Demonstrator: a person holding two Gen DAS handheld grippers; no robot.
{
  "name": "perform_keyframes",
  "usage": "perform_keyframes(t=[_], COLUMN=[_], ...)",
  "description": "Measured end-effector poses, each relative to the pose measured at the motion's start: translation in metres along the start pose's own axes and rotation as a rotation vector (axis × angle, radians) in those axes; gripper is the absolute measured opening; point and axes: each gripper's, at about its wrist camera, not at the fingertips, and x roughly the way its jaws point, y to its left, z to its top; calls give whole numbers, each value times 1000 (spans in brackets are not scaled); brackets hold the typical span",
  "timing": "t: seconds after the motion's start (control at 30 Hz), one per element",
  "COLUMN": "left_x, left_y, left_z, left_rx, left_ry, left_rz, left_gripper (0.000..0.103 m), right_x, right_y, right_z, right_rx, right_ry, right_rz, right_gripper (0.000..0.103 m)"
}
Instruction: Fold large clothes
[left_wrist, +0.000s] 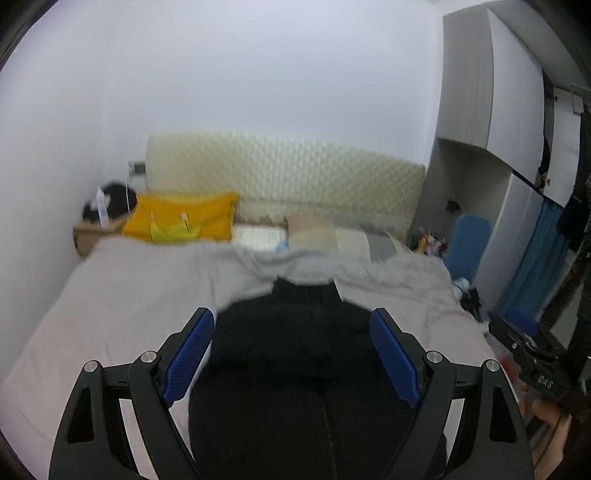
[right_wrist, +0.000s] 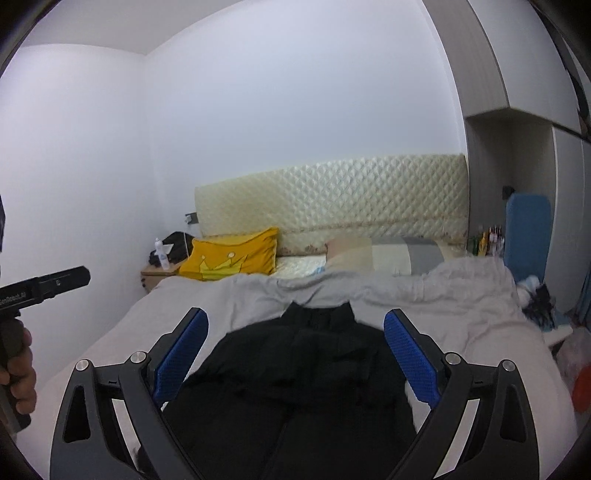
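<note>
A large black garment (left_wrist: 295, 354) lies spread on the grey bed cover (left_wrist: 122, 295), its narrow end toward the headboard. It also shows in the right wrist view (right_wrist: 295, 369). My left gripper (left_wrist: 291, 328) is open and empty, held above the garment with a blue pad on each side. My right gripper (right_wrist: 295, 332) is open and empty too, above the same garment. The left tool's body (right_wrist: 44, 286) shows at the left edge of the right wrist view, and the right tool (left_wrist: 535, 369) at the right edge of the left wrist view.
A yellow pillow (right_wrist: 232, 254) and other pillows (right_wrist: 384, 254) lie by the cream quilted headboard (right_wrist: 332, 195). A bedside table (right_wrist: 159, 275) with a bottle stands at the left. Wardrobes (left_wrist: 509, 110), a blue board (right_wrist: 526, 236) and clutter stand at the right.
</note>
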Motion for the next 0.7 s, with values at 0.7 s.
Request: perform_keyframes(t=[0.7], left_x=[120], left_y=[149], left_z=[-204], left_rx=[-253], left_ry=[450], left_rz=[7], left_gripper=[87], right_x=[44], right_y=[-119], right_z=[-191], right_rx=[248], right_ry=[431], right_rz=[-71], right_gripper=[96])
